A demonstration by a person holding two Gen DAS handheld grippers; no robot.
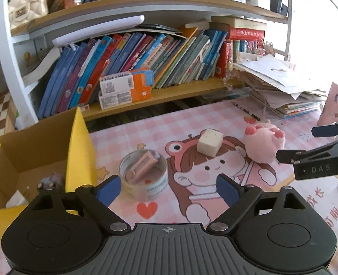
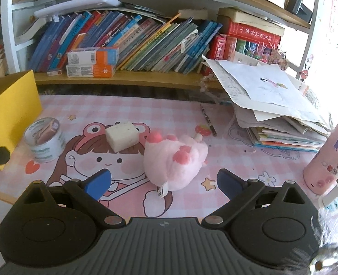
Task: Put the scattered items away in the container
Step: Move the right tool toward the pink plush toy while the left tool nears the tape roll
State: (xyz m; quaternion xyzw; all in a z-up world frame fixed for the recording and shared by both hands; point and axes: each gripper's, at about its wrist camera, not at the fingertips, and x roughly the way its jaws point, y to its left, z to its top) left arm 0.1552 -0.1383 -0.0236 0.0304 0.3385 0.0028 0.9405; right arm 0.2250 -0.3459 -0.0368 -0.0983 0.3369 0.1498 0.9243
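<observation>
Sorting status: partway by my read, with some things boxed and three loose on the bench (image 2: 249, 160).
Cardboard box (image 1: 38, 146): far left, yellow flaps up; something small and grey plus a pale scrap lie on its floor in the left wrist view, too blurred to name.
Tape roll (image 1: 143, 178): just right of the box, standing on the pink mat, a pinkish flat item resting inside its ring; not yet boxed.
Left gripper (image 1: 169, 189): wide apart, holding nothing, hovering over the mat with the roll near its left finger.
White cube (image 2: 121, 138): mid-mat on the cartoon girl's hair, apart from the roll, close to the plush; not yet boxed.
Pink plush (image 2: 174, 160): right of the cube, tag toward the camera; not yet boxed.
Right gripper (image 2: 164, 183): wide apart, empty, the plush lying ahead between its fingers.
Pen (image 2: 208, 119): beyond the plush near the paper stack; unclear whether it counts.
Remaining: likely roll, cube, plush.
</observation>
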